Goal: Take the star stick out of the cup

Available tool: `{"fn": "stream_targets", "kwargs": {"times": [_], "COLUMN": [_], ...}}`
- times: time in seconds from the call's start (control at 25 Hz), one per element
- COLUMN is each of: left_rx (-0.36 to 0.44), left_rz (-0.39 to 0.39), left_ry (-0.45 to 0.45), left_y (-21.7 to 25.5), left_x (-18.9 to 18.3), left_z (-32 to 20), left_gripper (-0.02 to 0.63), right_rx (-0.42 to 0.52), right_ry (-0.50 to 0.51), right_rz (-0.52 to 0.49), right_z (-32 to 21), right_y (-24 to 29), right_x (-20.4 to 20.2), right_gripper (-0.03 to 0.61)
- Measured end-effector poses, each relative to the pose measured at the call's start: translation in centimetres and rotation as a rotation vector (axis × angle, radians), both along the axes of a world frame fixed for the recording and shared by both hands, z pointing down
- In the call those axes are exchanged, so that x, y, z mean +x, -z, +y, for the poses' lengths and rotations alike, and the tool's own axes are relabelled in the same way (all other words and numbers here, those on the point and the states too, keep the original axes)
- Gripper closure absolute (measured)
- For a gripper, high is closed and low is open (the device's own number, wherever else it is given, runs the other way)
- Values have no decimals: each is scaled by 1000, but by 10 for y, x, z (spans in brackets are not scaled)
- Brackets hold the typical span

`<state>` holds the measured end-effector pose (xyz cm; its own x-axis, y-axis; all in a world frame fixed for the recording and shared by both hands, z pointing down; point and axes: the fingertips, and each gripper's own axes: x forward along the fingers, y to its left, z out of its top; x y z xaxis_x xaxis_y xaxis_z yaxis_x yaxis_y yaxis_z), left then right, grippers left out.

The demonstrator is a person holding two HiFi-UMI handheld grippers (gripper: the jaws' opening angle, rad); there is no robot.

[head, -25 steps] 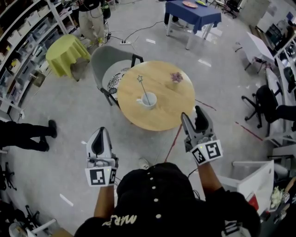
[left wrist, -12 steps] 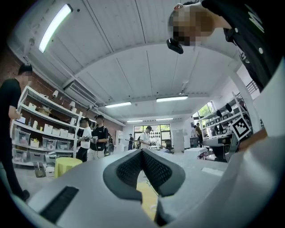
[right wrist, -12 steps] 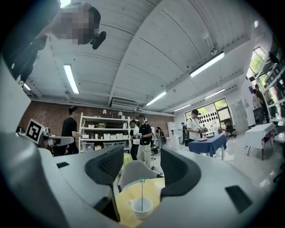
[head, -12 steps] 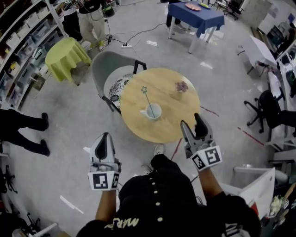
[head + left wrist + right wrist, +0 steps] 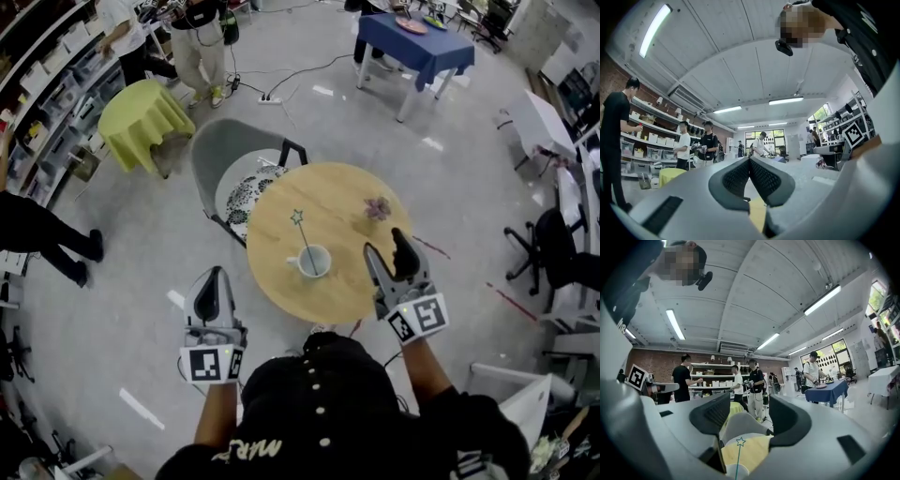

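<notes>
— Wood, pale and round: the table (image 5: 361, 292) has its near rim just ahead of the person, doesn't it?

— Yes. A white cup (image 5: 314, 262) stands on it toward that near rim, slightly left of centre, with bare tabletop all round. The star stick (image 5: 303, 237) stands in the cup and leans up and to the left, its star clear of the cup's lip.

— What else sits on the top?

— Only a small purple flower (image 5: 378, 207), at the far right, well apart from the cup.

— And the grippers?

— The right gripper (image 5: 385, 243) hangs over the table's near-right edge, jaws spread and holding nothing; its own view shows the star stick in the gap, farther off. The left gripper (image 5: 210, 275) is off the table, over floor to the left of the rim, pads pressed together on nothing.

— Anything crowding the far side?

— A grey chair (image 5: 220, 159) tucked against the far-left edge. Open floor lies to the right.
</notes>
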<state>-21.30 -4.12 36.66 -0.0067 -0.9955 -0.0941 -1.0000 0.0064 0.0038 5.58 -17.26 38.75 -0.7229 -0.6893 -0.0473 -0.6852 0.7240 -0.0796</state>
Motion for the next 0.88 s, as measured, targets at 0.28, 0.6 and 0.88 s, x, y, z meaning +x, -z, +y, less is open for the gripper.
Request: {"fn": "stream_targets", "kwargs": {"times": [0.28,0.6,0.88], "left_rx": [-23,-62,-117], "left_rz": [3,-12,-5], "left_ry": [35,24,-40], "left_y": [-2,-24,-44], "left_x": [0,-6,-16], "left_z": [-39,-64,-81], "left_gripper": [615,615,615], "right_rx": [-36,-91,-167], "right_ry": [59,85,130], "right_rz": [8,60,65], "right_z": [-43,-69,-79], "right_y": [-10,-50,-82], "right_x": [-12,-31,-58], "right_gripper": [331,334,345]}}
